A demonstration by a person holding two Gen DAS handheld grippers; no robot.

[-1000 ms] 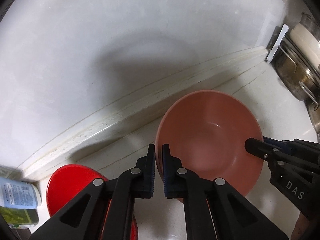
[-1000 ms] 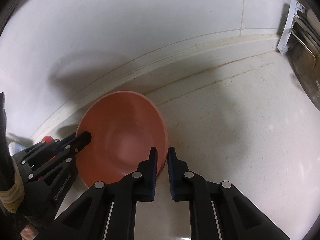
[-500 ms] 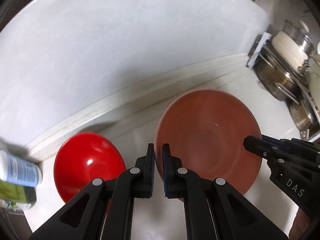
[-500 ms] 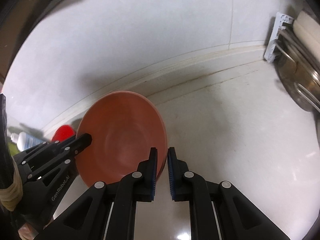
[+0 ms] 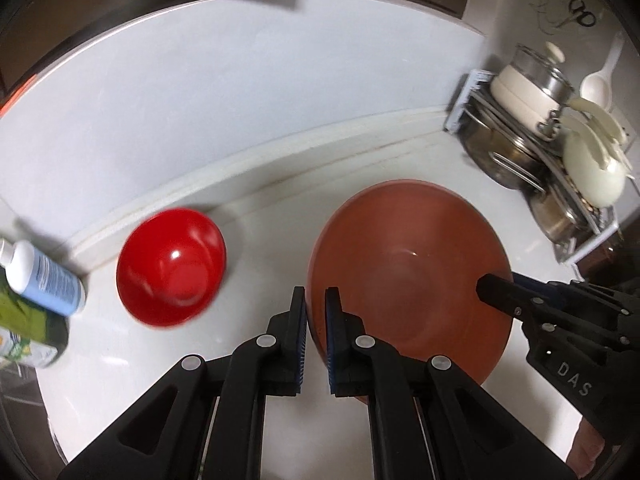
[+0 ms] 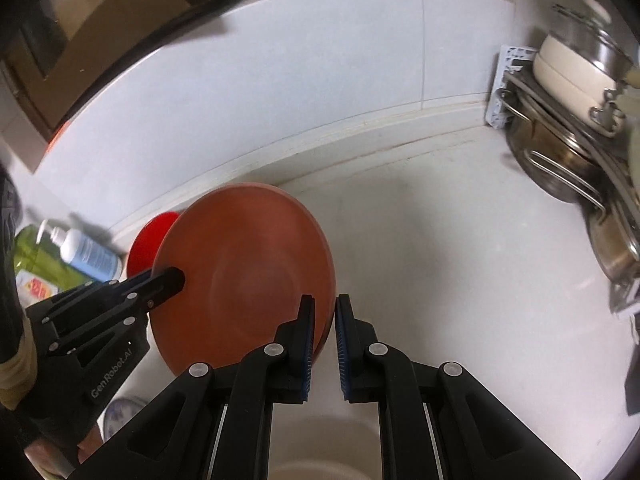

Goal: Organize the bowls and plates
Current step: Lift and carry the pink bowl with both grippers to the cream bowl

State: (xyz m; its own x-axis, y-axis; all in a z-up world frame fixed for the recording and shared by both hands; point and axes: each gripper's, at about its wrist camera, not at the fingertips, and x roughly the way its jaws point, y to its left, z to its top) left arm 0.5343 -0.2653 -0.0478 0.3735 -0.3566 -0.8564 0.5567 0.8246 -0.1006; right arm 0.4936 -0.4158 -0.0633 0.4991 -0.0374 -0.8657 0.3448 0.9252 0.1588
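Home kitchen, white countertop [image 5: 420, 168], tiled backsplash [image 6: 360, 48], rack of steel pots [image 5: 516, 152], soap bottle [image 6: 86, 254]

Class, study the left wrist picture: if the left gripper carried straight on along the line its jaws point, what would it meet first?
The left gripper is already shut on the brown bowl's near rim. Past that rim, the line probably reaches the white countertop near the back ledge; depth is unclear.
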